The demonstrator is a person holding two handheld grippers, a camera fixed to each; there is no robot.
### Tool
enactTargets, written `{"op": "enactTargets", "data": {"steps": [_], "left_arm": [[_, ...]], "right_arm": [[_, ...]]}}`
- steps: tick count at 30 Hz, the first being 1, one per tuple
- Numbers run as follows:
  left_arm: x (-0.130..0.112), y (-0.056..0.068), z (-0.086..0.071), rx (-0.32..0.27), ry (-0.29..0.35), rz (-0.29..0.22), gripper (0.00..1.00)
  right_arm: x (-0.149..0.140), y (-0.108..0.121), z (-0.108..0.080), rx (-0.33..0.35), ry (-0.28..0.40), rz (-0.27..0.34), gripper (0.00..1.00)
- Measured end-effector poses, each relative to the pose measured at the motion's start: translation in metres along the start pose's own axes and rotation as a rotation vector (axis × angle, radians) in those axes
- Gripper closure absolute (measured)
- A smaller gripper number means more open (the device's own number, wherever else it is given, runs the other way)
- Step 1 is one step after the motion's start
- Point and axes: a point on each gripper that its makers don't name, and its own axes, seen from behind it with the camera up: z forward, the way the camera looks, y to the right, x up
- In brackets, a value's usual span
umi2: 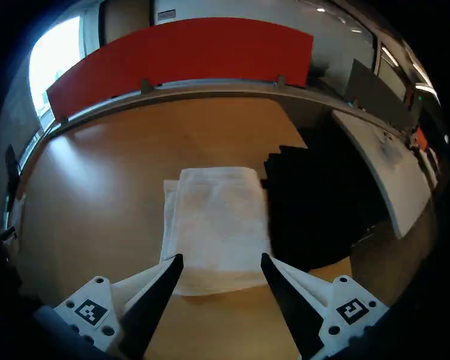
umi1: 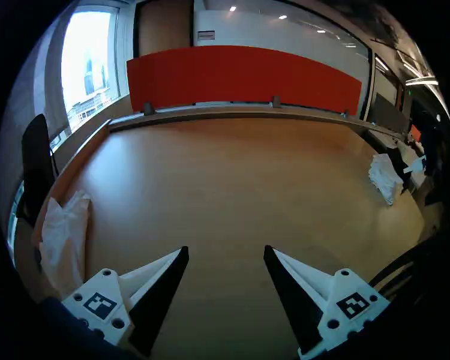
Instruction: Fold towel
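With the towel (umi2: 216, 228) lying flat, seemingly already doubled, by the worktop's (umi2: 105, 180) edge just ahead of our right gripper (umi2: 221, 264), whose fingers, like those of the left gripper (umi1: 226, 255) over bare wood, stand spread and empty, we should pinch both near corners evenly before lifting.

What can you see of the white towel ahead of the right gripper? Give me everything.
The towel is white, soft-looking cloth, folded into a rough rectangle with its long side running away from the camera. A lower layer peeks out along its left side. It lies flat on the wooden table, with its right side along the table's edge. The right gripper is open, its fingertips over the towel's near end; I cannot tell whether they touch it.
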Motion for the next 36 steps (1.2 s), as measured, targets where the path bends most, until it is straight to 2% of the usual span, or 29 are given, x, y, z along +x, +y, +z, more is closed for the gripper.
{"op": "enactTargets", "data": {"steps": [9, 21, 36], "left_arm": [[0.024, -0.013, 0.01, 0.018, 0.051, -0.007, 0.07], [0.061, -0.035, 0.02, 0.053, 0.125, -0.023, 0.07], [0.111, -0.054, 0.024, 0.073, 0.217, -0.028, 0.07]], "right_arm": [[0.014, -0.018, -0.007, -0.003, 0.09, 0.031, 0.0], [0.055, -0.045, -0.028, -0.003, 0.298, 0.068, 0.0], [0.102, -0.096, -0.054, 0.027, 0.508, 0.03, 0.0]]}}
